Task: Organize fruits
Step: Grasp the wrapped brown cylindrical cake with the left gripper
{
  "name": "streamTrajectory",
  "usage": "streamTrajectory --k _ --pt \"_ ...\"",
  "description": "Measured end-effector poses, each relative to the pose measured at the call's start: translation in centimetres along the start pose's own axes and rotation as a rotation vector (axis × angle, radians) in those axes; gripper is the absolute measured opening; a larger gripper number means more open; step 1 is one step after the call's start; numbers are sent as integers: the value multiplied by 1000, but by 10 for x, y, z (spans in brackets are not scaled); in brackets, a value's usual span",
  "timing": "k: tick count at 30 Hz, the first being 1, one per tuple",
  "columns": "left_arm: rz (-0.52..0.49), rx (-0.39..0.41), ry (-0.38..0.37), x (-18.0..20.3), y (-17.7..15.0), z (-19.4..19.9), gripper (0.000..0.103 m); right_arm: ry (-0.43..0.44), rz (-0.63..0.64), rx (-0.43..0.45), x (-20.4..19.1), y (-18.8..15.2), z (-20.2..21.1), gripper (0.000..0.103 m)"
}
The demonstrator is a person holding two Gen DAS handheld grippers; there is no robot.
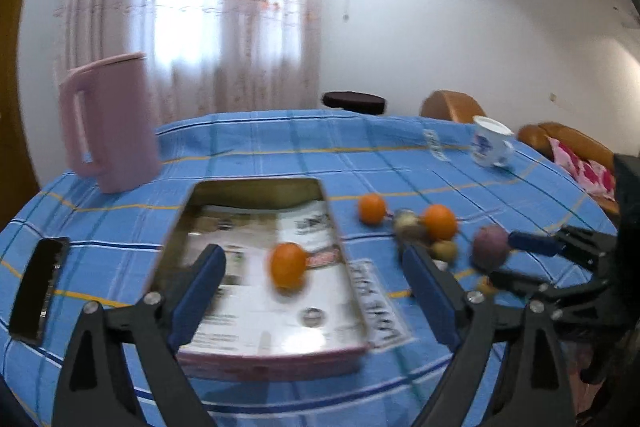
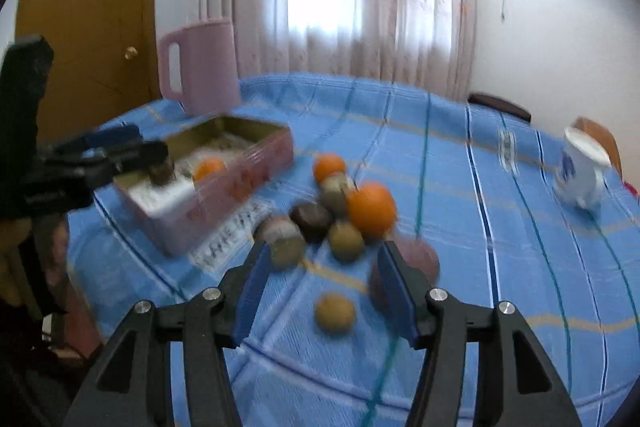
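An open tin box [image 1: 192, 223] with pink sides lies on the blue checked cloth, and one orange [image 1: 288, 264] is inside it. My left gripper [image 1: 312, 255] stands wide open over the tin, the orange between its fingers but untouched. To the right of the tin is a heap of fruit: two oranges [image 2: 372, 211], several brown-green round fruits [image 2: 346, 239] and a dark brown one [image 2: 312, 221]. My right gripper [image 2: 324, 255] is open just short of the heap. A small brown fruit [image 2: 334, 313] lies loose between its fingers, and a purple fruit [image 2: 420, 255] sits beside its right finger.
A pink jug [image 1: 108, 123] stands behind the tin at the left. A white and blue cup [image 1: 490, 143] is at the far right of the table. A flat black object [image 1: 38, 287] lies near the left edge. Brown chairs stand beyond the table.
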State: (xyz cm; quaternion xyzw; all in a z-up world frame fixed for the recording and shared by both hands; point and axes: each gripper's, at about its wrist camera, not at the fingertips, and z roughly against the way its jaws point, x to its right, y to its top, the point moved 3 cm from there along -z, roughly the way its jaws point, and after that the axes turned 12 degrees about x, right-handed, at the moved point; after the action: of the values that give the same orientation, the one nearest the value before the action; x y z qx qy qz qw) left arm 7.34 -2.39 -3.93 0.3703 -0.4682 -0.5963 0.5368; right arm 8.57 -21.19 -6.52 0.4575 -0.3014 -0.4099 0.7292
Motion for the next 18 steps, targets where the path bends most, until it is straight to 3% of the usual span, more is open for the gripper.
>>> streamTrajectory --k 4,7,10,16,18 --pt "-50 -26 -49 29 -6 -5 93 20 2 -24 0 -10 -4 57" --pt "-75 -38 -64 42 -10 -7 92 33 12 -47 -1 -14 -11 44" --pt "-89 -50 -87 53 -14 -9 91 13 10 -91 2 -18 -20 43" --pt "-127 -67 -137 79 -19 -16 84 13 -8 -147 6 -25 -26 38" --pt "-136 -82 -154 86 -20 -20 74 18 -15 -138 7 -25 -25 29"
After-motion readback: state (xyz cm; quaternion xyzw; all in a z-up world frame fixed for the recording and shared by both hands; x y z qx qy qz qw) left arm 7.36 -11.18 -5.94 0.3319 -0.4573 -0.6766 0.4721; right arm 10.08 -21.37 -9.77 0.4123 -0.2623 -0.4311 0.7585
